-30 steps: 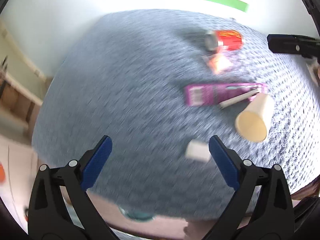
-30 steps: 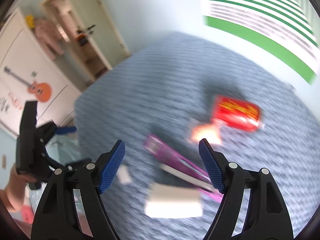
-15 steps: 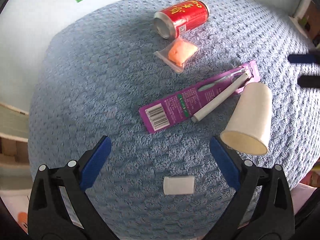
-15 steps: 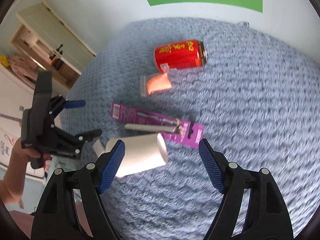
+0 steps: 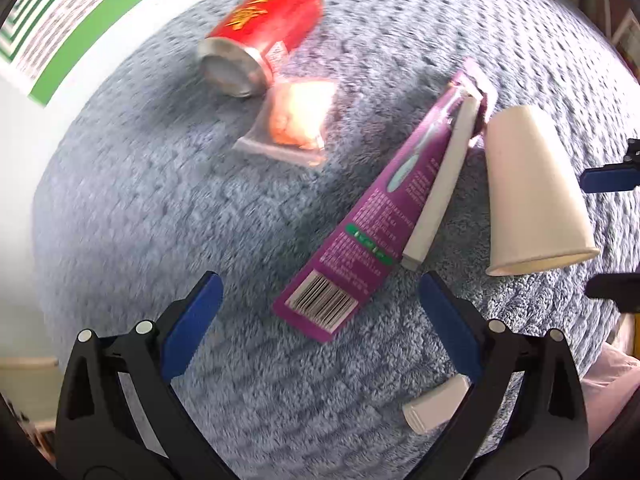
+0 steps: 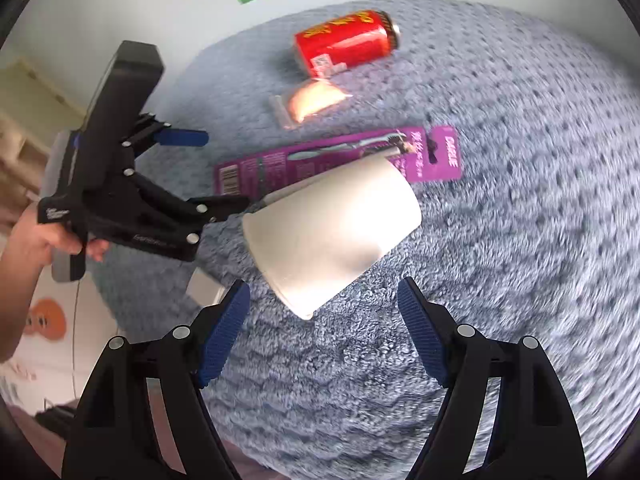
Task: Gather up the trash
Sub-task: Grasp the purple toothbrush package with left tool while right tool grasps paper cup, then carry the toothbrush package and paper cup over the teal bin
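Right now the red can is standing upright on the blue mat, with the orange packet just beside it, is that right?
Not quite. The red can is lying on its side on the blue mat, not standing upright; the right wrist view shows its whole length flat along the mat. The orange packet does lie just beside it.

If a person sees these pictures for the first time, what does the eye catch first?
Probably the red can lying on its side at the far end of the blue fleece blanket, by the wall. Next, the white paper cup tipped over just ahead of the open right gripper, partly on the purple toothbrush package.
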